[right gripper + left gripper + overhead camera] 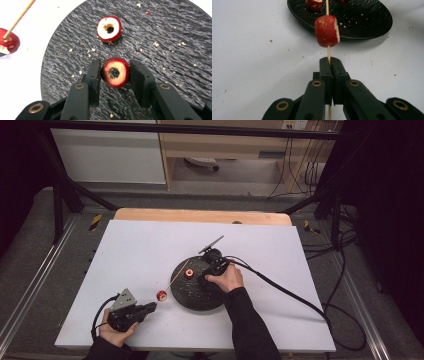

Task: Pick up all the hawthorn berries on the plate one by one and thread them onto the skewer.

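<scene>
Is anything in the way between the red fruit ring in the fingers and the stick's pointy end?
Nothing visible. The fruit ring sits on the black plate, and the skewer reaches over the plate beside it.

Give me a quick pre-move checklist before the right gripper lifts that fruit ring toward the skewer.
1. Left gripper shut on the skewer: ok.
2. Threaded fruit piece seated on the skewer: ok.
3. Right gripper closed on the cored fruit ring: ok.
4. Ring's hole open to view: ok.
5. Spare ring on the black plate, apart from the jaws: ok.
6. Skewer tip free: cannot tell.
</scene>
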`<action>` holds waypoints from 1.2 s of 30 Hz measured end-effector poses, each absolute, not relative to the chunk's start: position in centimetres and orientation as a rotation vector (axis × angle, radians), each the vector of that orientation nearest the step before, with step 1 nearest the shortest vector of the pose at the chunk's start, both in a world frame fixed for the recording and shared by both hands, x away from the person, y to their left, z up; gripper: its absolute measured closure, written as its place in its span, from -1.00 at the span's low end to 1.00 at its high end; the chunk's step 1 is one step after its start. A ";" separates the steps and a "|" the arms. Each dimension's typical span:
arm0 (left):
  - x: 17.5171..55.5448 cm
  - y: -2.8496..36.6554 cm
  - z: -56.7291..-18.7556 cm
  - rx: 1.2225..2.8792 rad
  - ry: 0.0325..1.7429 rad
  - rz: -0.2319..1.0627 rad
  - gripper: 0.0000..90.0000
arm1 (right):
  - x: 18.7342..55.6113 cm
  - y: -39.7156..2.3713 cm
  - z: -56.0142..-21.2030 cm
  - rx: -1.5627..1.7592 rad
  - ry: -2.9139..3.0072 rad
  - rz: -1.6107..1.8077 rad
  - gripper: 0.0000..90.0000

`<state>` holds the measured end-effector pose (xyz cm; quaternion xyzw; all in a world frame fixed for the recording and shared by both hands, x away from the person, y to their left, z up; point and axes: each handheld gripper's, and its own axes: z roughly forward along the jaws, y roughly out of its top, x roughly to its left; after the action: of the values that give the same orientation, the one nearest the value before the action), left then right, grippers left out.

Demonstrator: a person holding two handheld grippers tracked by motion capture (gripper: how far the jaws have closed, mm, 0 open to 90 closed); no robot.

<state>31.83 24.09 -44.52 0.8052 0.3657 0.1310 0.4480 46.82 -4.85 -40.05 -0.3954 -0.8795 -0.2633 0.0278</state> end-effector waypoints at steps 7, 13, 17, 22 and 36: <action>31.8 24.1 -44.5 1.992 0.904 0.329 0.96 | 46.3 -5.1 -39.5 -1.215 -2.711 -0.857 0.40; 31.8 24.0 -44.5 1.988 0.903 0.331 0.96 | 45.8 -5.8 -39.2 -1.231 -2.696 -0.913 0.41; 31.8 24.0 -44.5 1.984 0.904 0.333 0.96 | 45.5 -6.6 -38.8 -1.247 -2.668 -0.977 0.41; 31.7 24.0 -44.4 1.979 0.902 0.334 0.96 | 45.0 -7.6 -38.6 -1.271 -2.625 -1.081 0.41; 31.6 23.8 -44.3 1.970 0.897 0.334 0.96 | 43.4 -9.3 -38.4 -1.303 -2.482 -1.361 0.41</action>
<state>31.64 23.83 -44.35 0.7997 0.3639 0.1356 0.4579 43.39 -9.32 -38.41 -0.4181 -0.7965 -0.4366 0.0126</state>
